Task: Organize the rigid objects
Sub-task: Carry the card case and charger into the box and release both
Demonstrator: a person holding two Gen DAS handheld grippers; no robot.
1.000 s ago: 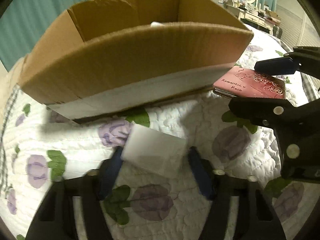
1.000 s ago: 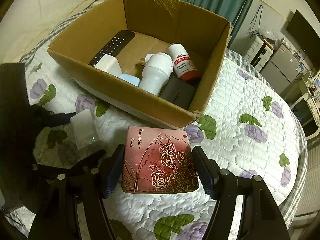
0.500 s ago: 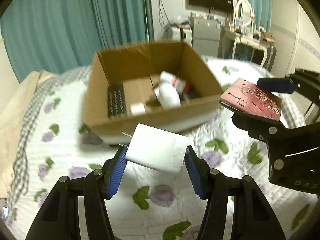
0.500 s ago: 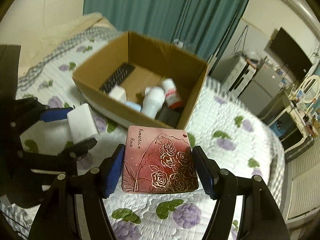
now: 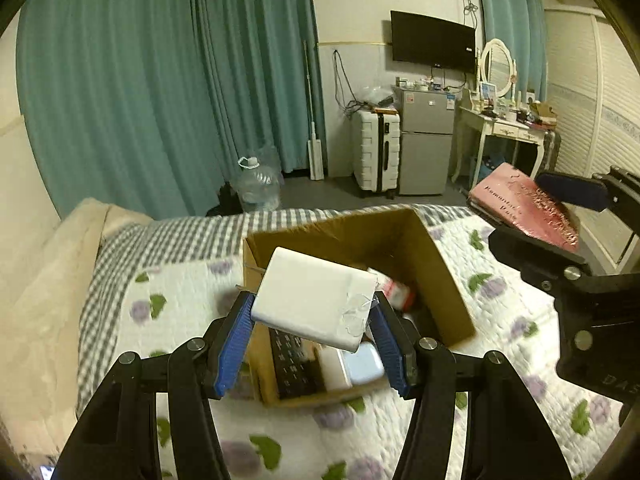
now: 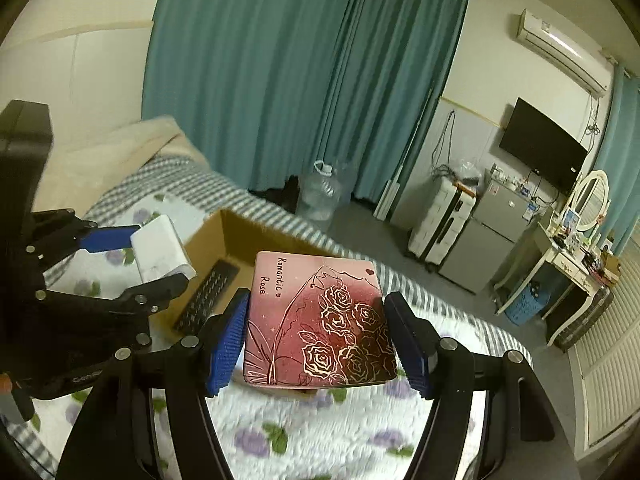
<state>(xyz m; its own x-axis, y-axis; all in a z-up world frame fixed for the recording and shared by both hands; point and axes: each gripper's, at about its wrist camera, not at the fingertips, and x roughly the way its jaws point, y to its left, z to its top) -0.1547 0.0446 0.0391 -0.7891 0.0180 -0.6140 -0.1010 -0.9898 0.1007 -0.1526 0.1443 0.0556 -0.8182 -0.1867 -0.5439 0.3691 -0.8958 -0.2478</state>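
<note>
Gripping white block, pink box; above carton

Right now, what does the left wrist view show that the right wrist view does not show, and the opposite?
Only the left wrist view shows the far inside of the cardboard box: a white bottle with red label and a pale blue item.

Only the right wrist view shows the full rose cover of the pink box and the air conditioner.

Both show the left tongs shut on the white block, the right tongs shut on the pink box, the black remote, the curtains and the television.
</note>
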